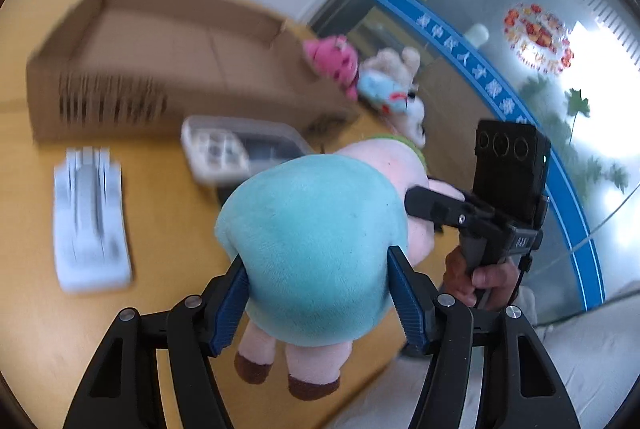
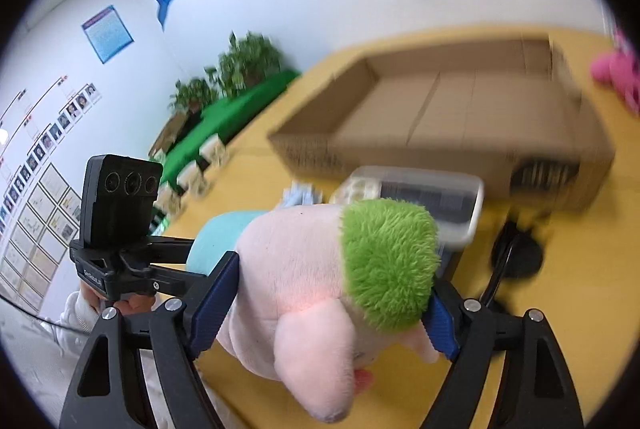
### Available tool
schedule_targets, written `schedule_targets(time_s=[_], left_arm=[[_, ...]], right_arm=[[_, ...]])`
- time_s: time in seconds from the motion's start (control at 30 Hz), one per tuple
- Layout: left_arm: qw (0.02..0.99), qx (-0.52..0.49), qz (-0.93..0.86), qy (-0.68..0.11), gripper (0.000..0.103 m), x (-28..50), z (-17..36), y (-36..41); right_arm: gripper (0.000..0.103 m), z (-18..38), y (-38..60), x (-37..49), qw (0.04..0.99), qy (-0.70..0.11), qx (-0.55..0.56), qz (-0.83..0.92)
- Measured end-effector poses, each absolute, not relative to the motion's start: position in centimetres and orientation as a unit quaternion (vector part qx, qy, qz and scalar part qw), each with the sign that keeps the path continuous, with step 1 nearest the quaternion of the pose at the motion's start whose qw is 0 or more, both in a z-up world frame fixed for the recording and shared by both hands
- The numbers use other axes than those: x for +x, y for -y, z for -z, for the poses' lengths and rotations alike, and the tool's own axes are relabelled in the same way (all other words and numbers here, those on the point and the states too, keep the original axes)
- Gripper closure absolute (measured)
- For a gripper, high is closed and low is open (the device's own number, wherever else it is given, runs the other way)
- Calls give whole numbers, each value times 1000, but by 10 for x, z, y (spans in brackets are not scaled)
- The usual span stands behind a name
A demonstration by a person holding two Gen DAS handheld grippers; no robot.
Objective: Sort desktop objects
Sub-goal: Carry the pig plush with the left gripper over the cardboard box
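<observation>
Yellow worktop point(image 1: 168, 229) is shown beneath a plush pig point(image 1: 316, 249) lifted clear of it by both tools. The left hand-held gripper point(image 1: 316, 293) is clamped on its teal body, the right hand-held gripper point(image 2: 320, 297) on its pink head, presumably because of its bulk. Beyond both, a cardboard box point(image 1: 168, 45) lies open, a likely destination.

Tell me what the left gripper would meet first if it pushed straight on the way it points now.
The pig plush itself: its teal body already sits between the left gripper fingers. Carried along with it, the clear plastic box looks next in line, ahead of the cardboard box, though depth is unclear.
</observation>
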State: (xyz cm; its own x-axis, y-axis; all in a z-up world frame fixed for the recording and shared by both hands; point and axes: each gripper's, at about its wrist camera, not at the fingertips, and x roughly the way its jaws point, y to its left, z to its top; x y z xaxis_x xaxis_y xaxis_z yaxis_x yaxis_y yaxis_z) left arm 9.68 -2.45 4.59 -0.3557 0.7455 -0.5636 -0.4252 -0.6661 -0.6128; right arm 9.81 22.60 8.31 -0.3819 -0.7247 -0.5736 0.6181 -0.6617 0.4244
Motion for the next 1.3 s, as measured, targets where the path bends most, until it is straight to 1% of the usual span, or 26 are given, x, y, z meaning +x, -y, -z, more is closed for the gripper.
schedule_targets(time_s=[0.17, 0.53, 0.77, 0.87, 1.0, 1.17, 1.3], left_arm=[[353, -394, -835, 153, 41, 66, -84, 21], [336, -296, -885, 126, 42, -22, -168, 44], [311, -278, -900, 125, 42, -103, -200, 76], [297, -293, -899, 137, 42, -148, -199, 96], [272, -338, -888, 154, 42, -211, -176, 117], [237, -412, -861, 180, 42, -274, -124, 131], [205, -459, -843, 191, 42, -313, -79, 134]], right_arm=[[21, -108, -219, 69, 389, 70, 342, 853], [21, -178, -194, -12, 397, 53, 250, 882], [21, -203, -165, -93, 401, 81, 245, 879], [21, -202, -149, -133, 403, 97, 265, 871], [21, -181, -123, -189, 395, 115, 307, 858], [21, -118, -99, -260, 379, 151, 393, 824], [21, -70, -91, -295, 355, 165, 431, 813]])
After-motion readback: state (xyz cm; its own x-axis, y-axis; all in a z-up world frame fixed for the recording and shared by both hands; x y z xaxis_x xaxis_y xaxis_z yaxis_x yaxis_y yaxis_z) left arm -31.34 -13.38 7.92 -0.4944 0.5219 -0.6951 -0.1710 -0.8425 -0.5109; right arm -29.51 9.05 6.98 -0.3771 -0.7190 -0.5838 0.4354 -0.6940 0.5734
